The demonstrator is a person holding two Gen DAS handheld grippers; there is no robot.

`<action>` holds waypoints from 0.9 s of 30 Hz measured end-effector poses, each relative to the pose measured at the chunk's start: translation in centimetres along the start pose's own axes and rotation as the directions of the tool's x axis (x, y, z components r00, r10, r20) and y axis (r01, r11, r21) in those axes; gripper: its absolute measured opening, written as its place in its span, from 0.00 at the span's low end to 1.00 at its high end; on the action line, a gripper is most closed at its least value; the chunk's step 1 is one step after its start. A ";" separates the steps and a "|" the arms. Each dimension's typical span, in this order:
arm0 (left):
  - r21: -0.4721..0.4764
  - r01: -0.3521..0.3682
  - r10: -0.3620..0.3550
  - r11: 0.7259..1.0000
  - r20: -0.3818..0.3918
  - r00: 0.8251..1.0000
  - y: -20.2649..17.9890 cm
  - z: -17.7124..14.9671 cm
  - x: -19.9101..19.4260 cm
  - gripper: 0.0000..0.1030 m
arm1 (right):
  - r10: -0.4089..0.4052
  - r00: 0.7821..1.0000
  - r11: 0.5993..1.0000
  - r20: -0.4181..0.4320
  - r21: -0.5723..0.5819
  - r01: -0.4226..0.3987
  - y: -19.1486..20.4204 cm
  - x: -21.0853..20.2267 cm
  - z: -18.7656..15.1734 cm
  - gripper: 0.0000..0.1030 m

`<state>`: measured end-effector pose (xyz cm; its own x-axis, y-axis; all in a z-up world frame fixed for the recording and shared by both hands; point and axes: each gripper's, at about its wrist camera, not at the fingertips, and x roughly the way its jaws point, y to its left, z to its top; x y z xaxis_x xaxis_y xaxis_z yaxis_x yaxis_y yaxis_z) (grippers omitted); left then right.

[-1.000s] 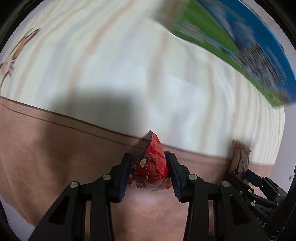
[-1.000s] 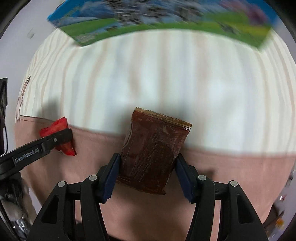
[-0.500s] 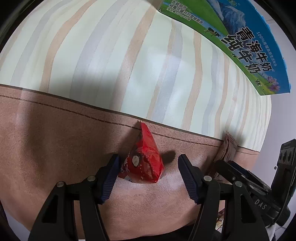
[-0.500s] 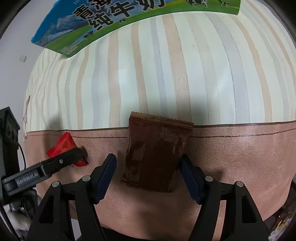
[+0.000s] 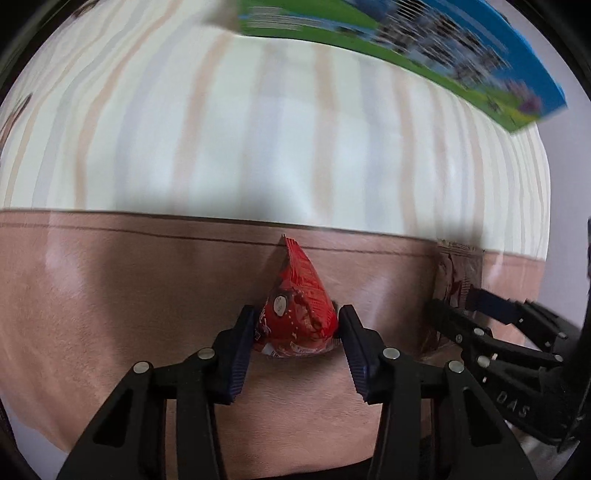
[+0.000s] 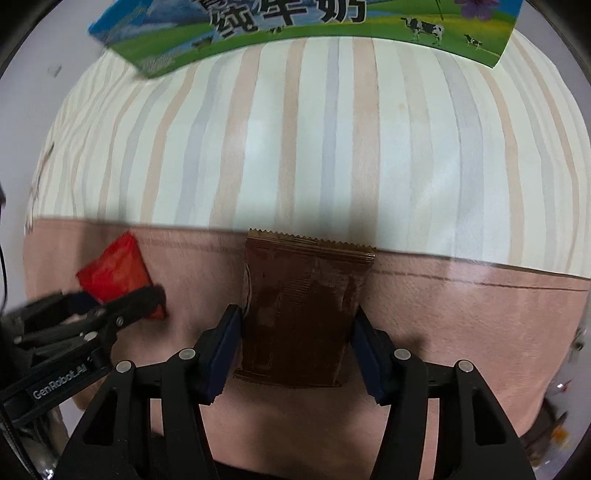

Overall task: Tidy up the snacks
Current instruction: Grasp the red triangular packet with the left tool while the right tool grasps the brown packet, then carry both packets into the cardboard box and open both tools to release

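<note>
My two views both ride on the grippers and look steeply down along the fingers, close to the cloth-covered surface with pale stripes above and a pinkish-brown band below [image 5: 147, 332]. In the left wrist view my own black fingers [image 5: 236, 354] fill the bottom centre, and the other black two-finger gripper [image 5: 480, 325] pokes in at the lower right. In the right wrist view the neighbouring black gripper [image 6: 110, 306] shows at the lower left. Both views share the band's dark seam line across mid-frame and the blue-and-green printed milk carton [image 5: 424, 55] along the top edge, sharper in the right view [image 6: 295, 33], smeared in the left.
</note>
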<state>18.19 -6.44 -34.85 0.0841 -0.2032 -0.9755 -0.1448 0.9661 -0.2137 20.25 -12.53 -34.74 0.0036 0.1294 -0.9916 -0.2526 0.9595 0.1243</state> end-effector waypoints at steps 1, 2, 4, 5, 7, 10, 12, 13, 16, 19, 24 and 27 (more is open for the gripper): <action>0.015 -0.008 0.008 1.000 0.002 1.000 -0.7 -0.2 0.1 0.41 | -0.013 1.000 1.000 -0.011 -0.015 0.013 0.1 0.1 -0.2 0.59; 0.033 -0.017 0.017 0.999 -0.001 1.000 -1.6 -0.4 0.4 0.41 | -0.024 1.000 1.000 -0.014 -0.020 0.023 0.0 0.2 -0.4 0.59; 0.057 -0.023 0.024 0.998 -0.006 1.000 -3.3 -0.4 0.8 0.41 | -0.018 1.000 1.000 -0.024 -0.013 0.018 -0.4 0.4 -0.8 0.60; 0.064 -0.028 0.029 0.998 -0.008 1.000 -3.9 -0.8 1.2 0.41 | -0.014 1.000 1.000 -0.026 -0.003 0.014 -0.6 0.4 -0.9 0.60; 0.070 -0.038 0.039 0.997 -0.008 0.999 -4.9 -0.6 1.8 0.41 | -0.008 0.999 1.000 -0.035 0.023 0.009 -0.7 0.8 -0.9 0.63; 0.055 -0.031 0.032 0.998 -0.019 0.999 -7.7 1.0 2.8 0.41 | 0.000 0.999 0.999 -0.038 0.053 0.002 -0.9 1.2 -0.8 0.63; 0.057 -0.035 0.036 0.998 -0.019 0.999 -8.0 1.6 2.9 0.41 | 0.006 0.999 0.998 -0.032 0.068 -0.004 -1.6 1.4 -0.8 0.62; 0.059 -0.037 0.038 0.998 -0.018 0.999 -7.6 1.6 2.8 0.41 | -0.002 1.000 0.997 -0.027 0.074 0.004 -1.7 1.5 -0.8 0.59; 0.051 -0.031 0.032 0.998 -0.016 0.999 -7.9 1.7 2.6 0.41 | -0.004 1.000 0.998 -0.016 0.070 0.005 -2.4 0.9 -0.7 0.59; 0.043 -0.012 0.012 0.999 -0.008 1.000 -6.7 1.8 1.0 0.41 | 0.020 1.000 0.998 0.010 0.063 -0.020 -2.6 -0.4 -0.9 0.59; 0.039 0.052 -0.053 0.998 0.030 0.998 -7.3 3.1 -2.8 0.41 | 0.062 0.996 0.996 0.068 0.053 -0.065 -2.1 -4.6 -0.4 0.59; 0.050 0.104 -0.108 0.993 0.086 0.990 -8.8 5.1 -6.4 0.41 | 0.098 0.987 0.994 0.129 0.038 -0.104 -2.5 -8.2 0.4 0.59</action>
<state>23.97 -12.78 -26.48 0.1841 -0.2919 -0.9386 -0.0860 0.9465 -0.3112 21.26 -15.89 -26.86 0.1041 0.2540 -0.9616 -0.2146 0.9498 0.2277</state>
